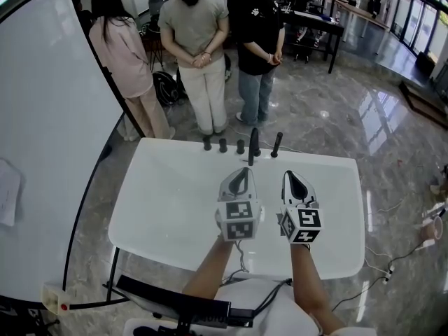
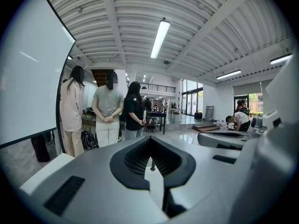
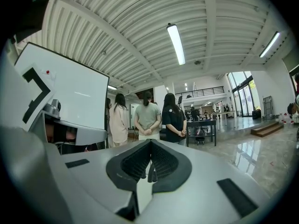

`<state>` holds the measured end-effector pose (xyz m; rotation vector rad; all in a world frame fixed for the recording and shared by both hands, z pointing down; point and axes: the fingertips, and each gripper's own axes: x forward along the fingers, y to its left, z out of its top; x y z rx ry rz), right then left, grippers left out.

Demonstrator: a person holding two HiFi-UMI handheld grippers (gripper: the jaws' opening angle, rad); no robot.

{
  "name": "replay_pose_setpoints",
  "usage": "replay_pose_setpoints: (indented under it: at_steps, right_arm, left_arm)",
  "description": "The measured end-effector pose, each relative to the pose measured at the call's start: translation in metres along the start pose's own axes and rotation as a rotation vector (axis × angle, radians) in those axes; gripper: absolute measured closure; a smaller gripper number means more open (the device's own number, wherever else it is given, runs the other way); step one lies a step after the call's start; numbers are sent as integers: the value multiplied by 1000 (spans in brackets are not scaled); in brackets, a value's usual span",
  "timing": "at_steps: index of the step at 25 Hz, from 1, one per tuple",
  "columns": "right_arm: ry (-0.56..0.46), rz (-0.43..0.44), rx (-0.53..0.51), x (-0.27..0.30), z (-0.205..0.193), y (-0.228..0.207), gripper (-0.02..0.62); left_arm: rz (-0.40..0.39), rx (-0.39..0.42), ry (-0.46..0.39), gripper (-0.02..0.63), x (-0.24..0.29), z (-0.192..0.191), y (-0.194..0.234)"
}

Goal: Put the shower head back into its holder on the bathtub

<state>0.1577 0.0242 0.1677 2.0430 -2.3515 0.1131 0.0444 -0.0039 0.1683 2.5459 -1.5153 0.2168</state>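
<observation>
One likely shower head (image 1: 276,144), a slim black wand, leans at the far rim of the white bathtub (image 1: 161,208); whether it already sits in its holder is too small to tell. It is probably light, stiff and slick, so a pinch across the middle of its handle should suit best. Just beside it stand a taller black spout (image 1: 253,145) and three knobs (image 1: 222,145). Nearer, the left gripper (image 1: 243,172) and right gripper (image 1: 290,176) hover over the basin, both pressed together and empty.
</observation>
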Motion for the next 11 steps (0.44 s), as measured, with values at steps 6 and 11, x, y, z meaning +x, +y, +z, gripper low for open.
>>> replay_pose_setpoints:
  at_steps: [6,11]
  right_arm:
    - [-2,-2,0,3,-1,-2,588]
    - [-2,-1,-4,5,0,-1,589]
  left_arm:
    - [2,3,4,609,1,-1,2]
    - [1,12,3,609,1,1,3]
